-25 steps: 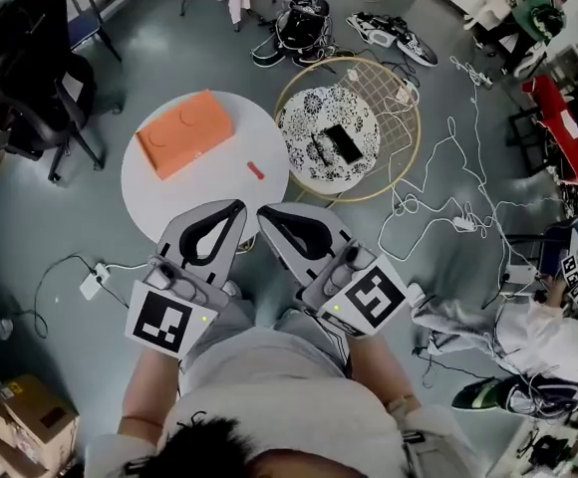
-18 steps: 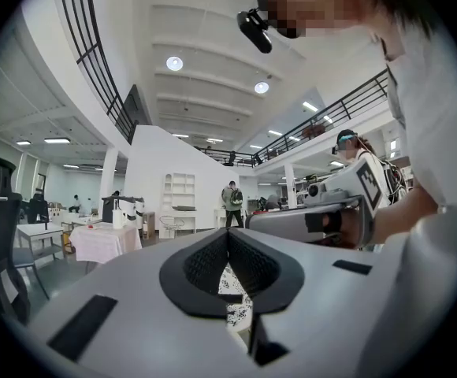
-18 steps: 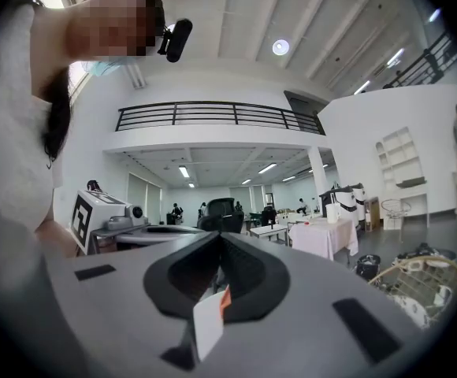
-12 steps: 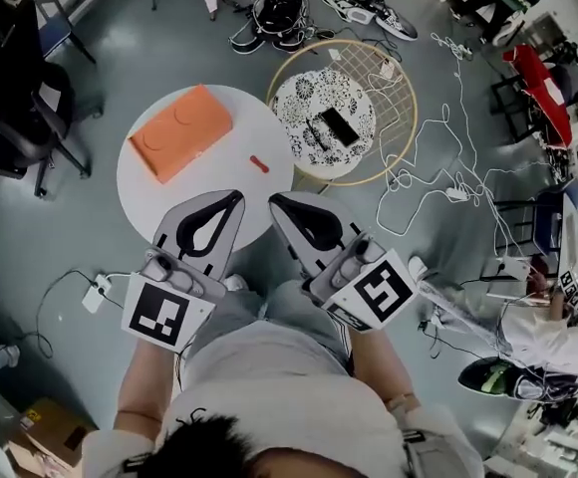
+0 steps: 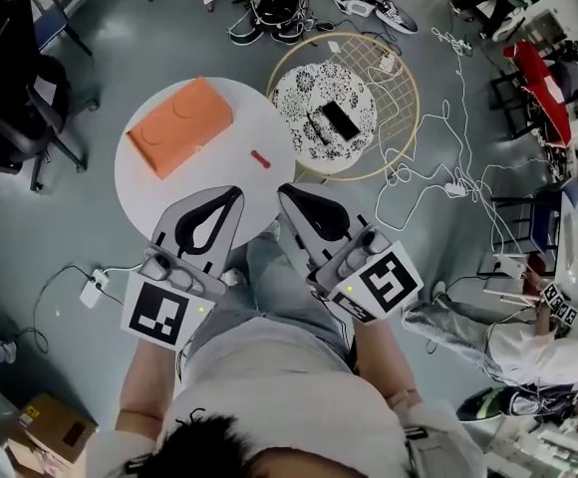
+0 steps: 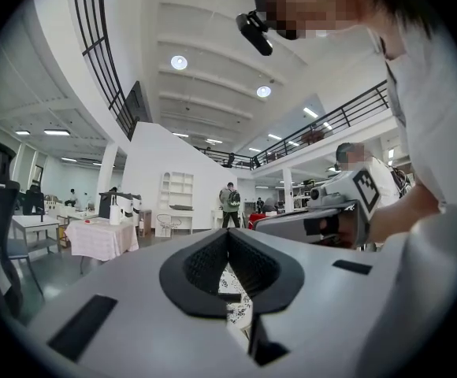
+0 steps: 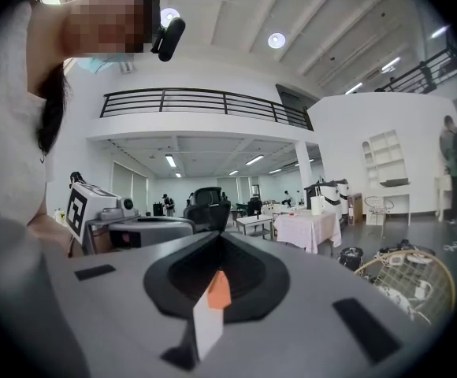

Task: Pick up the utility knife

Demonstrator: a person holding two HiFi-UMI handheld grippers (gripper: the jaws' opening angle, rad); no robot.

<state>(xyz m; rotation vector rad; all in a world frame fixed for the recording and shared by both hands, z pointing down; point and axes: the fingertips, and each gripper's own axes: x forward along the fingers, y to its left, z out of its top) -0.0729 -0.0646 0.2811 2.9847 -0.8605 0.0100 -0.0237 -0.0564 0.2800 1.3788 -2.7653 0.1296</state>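
While both grippers are held at the near edge of the round white table (image 5: pixel 140 187), the utility knife (image 5: pixel 260 159) is seen on the table's right part, near its rim, lying flat. It sits beyond the fingertips, about midway between the two grippers' lines and apart from both. Its long axis runs far-left to near-right. The left gripper (image 5: pixel 235 193) and the right gripper (image 5: pixel 285 189) look about equally near; neither can be called nearer. Both pairs of fingers are pressed together at the tips with nothing held. The orange box (image 5: pixel 179 127) is well apart, far-left of the knife. A forward reach with the fingers spread is judged to be needed.
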